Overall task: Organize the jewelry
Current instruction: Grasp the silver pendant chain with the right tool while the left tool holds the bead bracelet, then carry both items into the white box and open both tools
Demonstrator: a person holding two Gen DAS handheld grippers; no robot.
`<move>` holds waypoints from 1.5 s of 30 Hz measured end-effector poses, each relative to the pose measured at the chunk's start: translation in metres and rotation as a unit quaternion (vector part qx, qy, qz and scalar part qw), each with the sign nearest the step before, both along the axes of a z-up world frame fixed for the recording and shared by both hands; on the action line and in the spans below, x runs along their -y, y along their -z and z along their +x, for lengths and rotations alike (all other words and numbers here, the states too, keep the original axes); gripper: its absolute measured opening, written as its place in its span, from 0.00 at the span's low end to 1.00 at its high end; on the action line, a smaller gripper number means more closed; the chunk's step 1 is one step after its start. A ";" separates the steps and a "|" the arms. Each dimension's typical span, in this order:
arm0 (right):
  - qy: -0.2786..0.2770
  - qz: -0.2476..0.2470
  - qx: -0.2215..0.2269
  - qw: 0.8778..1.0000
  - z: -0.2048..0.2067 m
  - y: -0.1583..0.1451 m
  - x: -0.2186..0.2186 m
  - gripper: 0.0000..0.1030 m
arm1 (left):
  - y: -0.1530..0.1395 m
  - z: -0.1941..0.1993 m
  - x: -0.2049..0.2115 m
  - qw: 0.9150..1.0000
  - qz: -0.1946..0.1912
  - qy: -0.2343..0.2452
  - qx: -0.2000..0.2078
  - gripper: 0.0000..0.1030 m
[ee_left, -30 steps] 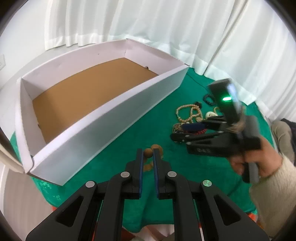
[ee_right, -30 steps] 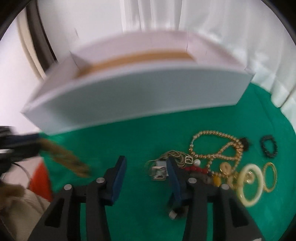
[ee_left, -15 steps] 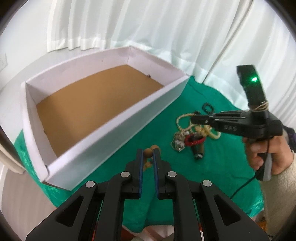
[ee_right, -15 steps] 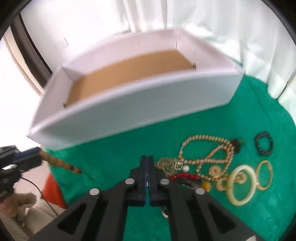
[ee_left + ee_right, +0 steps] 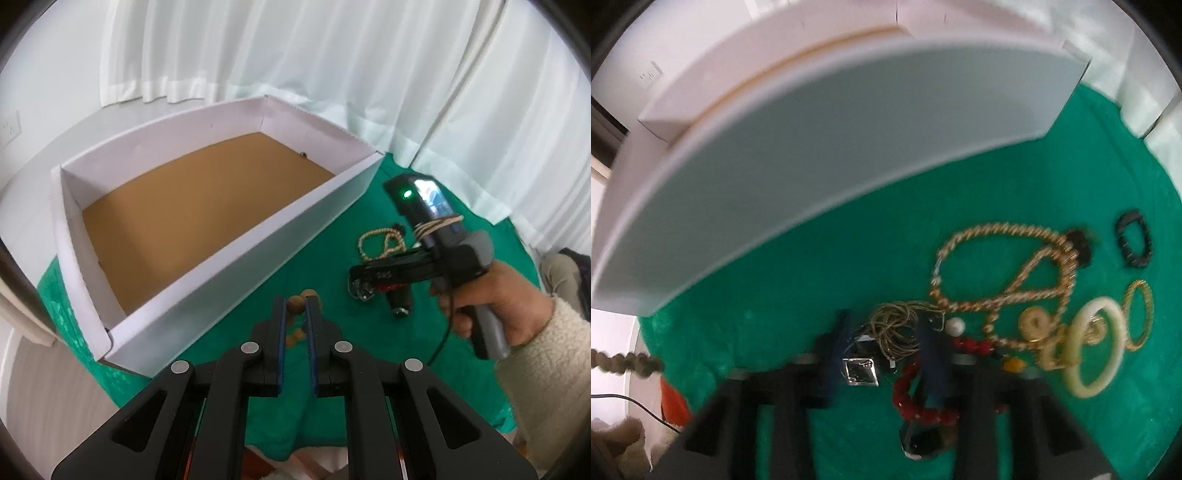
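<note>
Holding a wooden bead strand (image 5: pixel 296 305) in my narrowly pinched left tool (image 5: pixel 295 314), I see the white box (image 5: pixel 229 258) bare inside, so I judge nearly everything remains. My right tool (image 5: pixel 886 350) stands wide over the jewelry heap (image 5: pixel 1027 310) on the green bench (image 5: pixel 1052 206), straddling a silver pendant (image 5: pixel 860 371). Only the left view shows the box's brown floor; only the right shows bangles and chains clearly.
</note>
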State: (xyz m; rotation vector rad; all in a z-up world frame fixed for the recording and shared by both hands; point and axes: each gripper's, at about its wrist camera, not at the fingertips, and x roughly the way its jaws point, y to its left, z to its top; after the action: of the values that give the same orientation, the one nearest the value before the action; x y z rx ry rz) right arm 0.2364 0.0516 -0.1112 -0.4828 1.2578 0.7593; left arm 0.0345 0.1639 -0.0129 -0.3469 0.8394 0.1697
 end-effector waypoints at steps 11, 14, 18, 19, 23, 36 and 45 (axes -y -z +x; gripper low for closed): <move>-0.034 0.137 0.057 0.988 -0.039 -0.140 0.019 0.00 | -0.040 -0.003 -0.025 0.999 0.001 -0.025 0.023 0.08; -0.057 0.175 0.085 0.979 -0.045 -0.187 0.000 0.00 | -0.060 -0.007 -0.040 0.998 0.012 -0.044 0.037 0.08; -0.080 0.200 0.086 0.973 -0.046 -0.215 -0.016 0.00 | -0.078 -0.013 -0.054 0.996 0.032 -0.069 0.051 0.08; -0.082 0.200 0.085 0.973 -0.047 -0.214 -0.018 0.00 | -0.080 -0.015 -0.057 0.995 0.034 -0.073 0.054 0.08; -0.094 0.166 0.068 0.979 -0.050 -0.183 -0.024 0.02 | -0.082 -0.021 -0.061 0.995 0.031 -0.079 0.059 0.08; 0.018 0.044 0.007 0.999 0.001 0.010 -0.030 0.22 | -0.063 -0.023 -0.051 0.997 0.011 -0.068 0.040 0.08; -0.015 0.111 0.027 0.993 -0.035 -0.060 -0.005 0.03 | -0.058 -0.027 -0.058 0.996 0.009 -0.080 0.034 0.08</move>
State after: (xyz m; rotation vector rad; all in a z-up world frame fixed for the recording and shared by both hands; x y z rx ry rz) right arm 0.2016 0.0567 -0.0515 -0.3385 1.1036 0.8937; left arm 0.0078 0.2215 0.0452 -0.4015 0.7417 0.3117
